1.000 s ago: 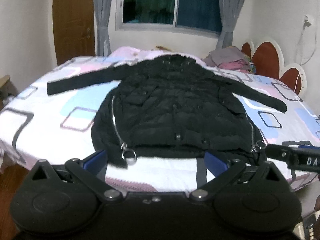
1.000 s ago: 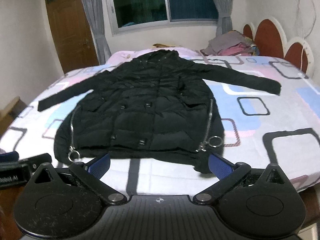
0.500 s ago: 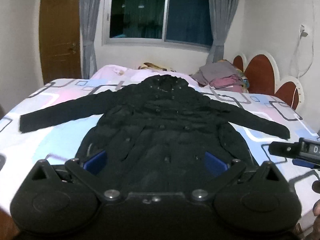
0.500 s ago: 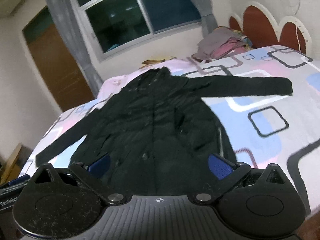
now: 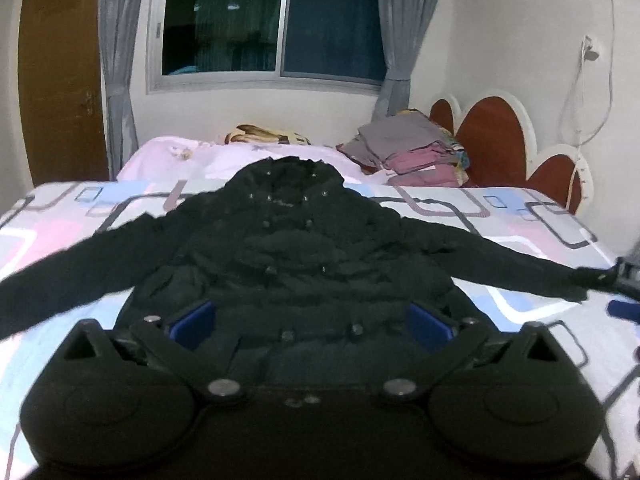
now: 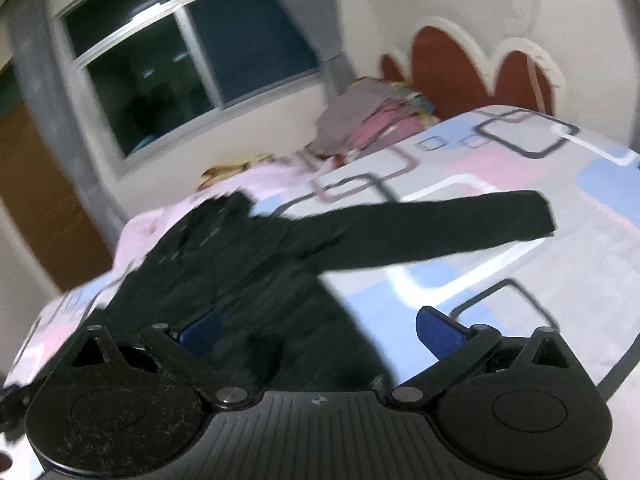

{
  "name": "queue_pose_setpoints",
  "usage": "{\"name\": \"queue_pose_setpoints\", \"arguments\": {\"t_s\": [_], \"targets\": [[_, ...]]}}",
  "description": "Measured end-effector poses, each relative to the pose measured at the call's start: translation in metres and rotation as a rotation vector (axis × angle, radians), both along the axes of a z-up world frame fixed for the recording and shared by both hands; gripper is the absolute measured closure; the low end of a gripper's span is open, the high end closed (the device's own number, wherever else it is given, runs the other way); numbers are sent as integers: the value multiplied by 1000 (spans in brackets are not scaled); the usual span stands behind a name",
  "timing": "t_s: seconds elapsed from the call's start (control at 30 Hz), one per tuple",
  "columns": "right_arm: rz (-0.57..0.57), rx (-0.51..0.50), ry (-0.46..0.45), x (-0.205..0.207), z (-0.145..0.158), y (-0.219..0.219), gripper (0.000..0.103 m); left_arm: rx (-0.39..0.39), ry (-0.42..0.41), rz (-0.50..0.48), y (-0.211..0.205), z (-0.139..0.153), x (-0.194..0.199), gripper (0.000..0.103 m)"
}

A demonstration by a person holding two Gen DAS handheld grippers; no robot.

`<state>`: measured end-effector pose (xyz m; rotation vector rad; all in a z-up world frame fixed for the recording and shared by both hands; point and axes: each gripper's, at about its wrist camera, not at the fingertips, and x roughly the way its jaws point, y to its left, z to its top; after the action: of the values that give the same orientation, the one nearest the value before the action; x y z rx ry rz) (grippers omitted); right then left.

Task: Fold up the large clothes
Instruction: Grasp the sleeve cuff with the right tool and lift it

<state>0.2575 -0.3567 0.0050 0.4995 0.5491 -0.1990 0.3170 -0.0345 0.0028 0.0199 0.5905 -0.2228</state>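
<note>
A long black padded coat [image 5: 296,264] lies flat on the bed, hood toward the window, both sleeves spread out sideways. My left gripper [image 5: 310,326] is open and empty, low over the coat's middle. My right gripper [image 6: 318,332] is open and empty over the coat's right side; the right sleeve [image 6: 432,232] stretches across the bedsheet ahead of it. The coat's hem is hidden below both grippers. The right view is blurred by motion.
The bed [image 5: 520,224] has a white sheet with pink, blue and grey squares. A pile of folded clothes [image 5: 408,152] sits by the red headboard [image 5: 492,136]. A window [image 5: 272,24], curtains and a wooden door [image 5: 60,80] stand behind.
Both grippers have moved forward from the bed's foot edge over the coat. The right gripper has swung to the right toward the right sleeve. Both stay open.
</note>
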Motion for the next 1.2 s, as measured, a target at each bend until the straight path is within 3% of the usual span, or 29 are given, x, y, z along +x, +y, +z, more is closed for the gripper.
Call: {"name": "queue_pose_setpoints", "arguments": {"t_s": [0.03, 0.1, 0.27, 0.37, 0.53, 0.67, 0.8, 0.87, 0.93, 0.97, 1.03, 1.13, 1.2], "targets": [[-23, 22, 13, 7, -5, -16, 55, 20, -9, 1, -6, -3, 9, 10], [-69, 58, 9, 18, -13, -48, 56, 28, -14, 2, -17, -4, 24, 17], [-193, 132, 17, 54, -49, -126, 56, -1, -36, 23, -49, -2, 67, 17], [-260, 213, 24, 74, -85, -173, 56, -5, 6, 17, -73, -13, 102, 14], [-352, 342, 63, 90, -144, -223, 56, 68, 54, -25, -113, -37, 143, 13], [-392, 404, 4, 85, -165, -247, 56, 81, 83, -13, -122, -50, 163, 5], [-408, 391, -18, 89, -166, -256, 57, 69, 158, 6, -106, -61, 183, 4], [-415, 351, 2, 94, -164, -255, 68, 63, 193, 20, -93, -65, 191, 4], [-392, 304, 30, 104, -159, -252, 90, 45, 215, 10, -77, -66, 196, 4], [-372, 248, 45, 114, -153, -243, 93, 54, 207, 24, -64, -65, 197, 4], [-312, 103, 37, 129, -127, -221, 95, 62, 195, 45, -44, -63, 202, 4], [-180, -21, -42, 146, -81, -168, 95, 49, 175, 81, -7, -62, 211, 4], [-67, -66, -87, 159, -57, -123, 95, -6, 182, 66, 13, -60, 218, 10]]}}
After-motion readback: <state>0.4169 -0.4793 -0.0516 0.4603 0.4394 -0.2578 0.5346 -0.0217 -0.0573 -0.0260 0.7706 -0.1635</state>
